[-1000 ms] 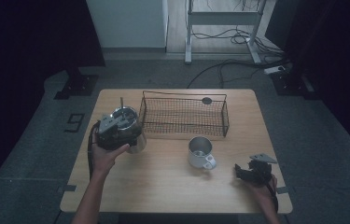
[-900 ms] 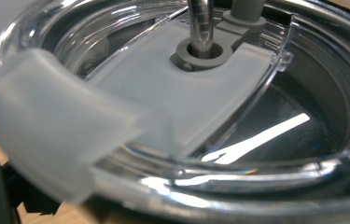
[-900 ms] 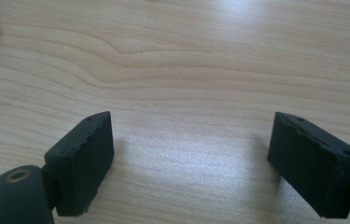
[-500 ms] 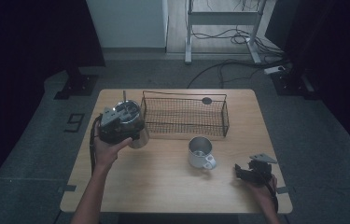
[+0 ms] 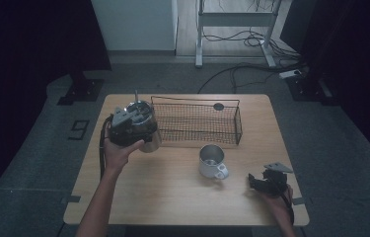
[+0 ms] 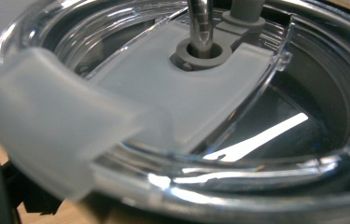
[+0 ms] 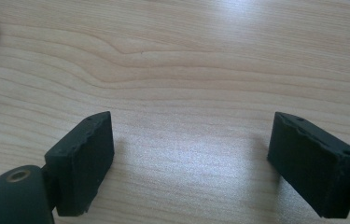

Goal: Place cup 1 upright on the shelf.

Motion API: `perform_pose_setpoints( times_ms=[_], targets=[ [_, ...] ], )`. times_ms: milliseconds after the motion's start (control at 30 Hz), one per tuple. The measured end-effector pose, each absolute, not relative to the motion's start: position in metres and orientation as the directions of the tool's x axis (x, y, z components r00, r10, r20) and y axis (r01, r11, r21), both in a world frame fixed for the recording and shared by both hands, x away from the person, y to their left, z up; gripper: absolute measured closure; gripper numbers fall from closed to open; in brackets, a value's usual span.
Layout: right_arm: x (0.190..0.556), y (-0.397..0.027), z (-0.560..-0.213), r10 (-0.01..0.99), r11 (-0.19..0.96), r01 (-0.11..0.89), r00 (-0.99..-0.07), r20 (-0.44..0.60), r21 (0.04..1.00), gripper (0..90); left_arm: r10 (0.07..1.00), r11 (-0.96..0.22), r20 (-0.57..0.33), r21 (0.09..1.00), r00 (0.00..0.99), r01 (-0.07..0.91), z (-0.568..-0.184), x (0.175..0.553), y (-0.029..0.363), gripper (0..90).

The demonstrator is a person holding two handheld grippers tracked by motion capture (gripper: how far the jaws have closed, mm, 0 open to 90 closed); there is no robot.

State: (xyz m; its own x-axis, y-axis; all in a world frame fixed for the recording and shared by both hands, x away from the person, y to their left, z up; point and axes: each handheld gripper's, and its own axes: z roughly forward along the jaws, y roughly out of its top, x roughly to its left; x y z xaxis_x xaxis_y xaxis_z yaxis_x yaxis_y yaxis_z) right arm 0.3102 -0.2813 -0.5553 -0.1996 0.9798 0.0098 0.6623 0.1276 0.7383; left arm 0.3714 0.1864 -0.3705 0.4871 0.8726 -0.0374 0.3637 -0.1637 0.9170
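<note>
Right gripper [image 7: 191, 163]: jaws spread wide, nothing between them, resting low over the table [image 5: 172, 197] near its right front corner. Left gripper [image 5: 129, 123]: jaw state cannot be told; it is at a lidded tumbler [image 5: 145, 133] just left of the wire basket [image 5: 197, 121], the clear lid [image 6: 200, 107] and straw [image 6: 199, 23] close before its camera. The mug [image 5: 212, 162] stands in front of the basket. The basket looks empty, so, if loading it is the aim, both vessels remain outside.
</note>
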Motion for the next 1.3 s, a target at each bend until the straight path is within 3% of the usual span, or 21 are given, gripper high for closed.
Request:
perform_pose_setpoints(
  times_ms=[1300],
  targets=[
    [0.311, -0.280, -0.555, 0.981, 0.121, 0.661, -0.192, 0.011, 0.741, 14.2, 0.862, -0.158, -0.052, 0.917, 0.504, 0.365, -0.358, 0.415, 0.150, 4.2]
  ],
)
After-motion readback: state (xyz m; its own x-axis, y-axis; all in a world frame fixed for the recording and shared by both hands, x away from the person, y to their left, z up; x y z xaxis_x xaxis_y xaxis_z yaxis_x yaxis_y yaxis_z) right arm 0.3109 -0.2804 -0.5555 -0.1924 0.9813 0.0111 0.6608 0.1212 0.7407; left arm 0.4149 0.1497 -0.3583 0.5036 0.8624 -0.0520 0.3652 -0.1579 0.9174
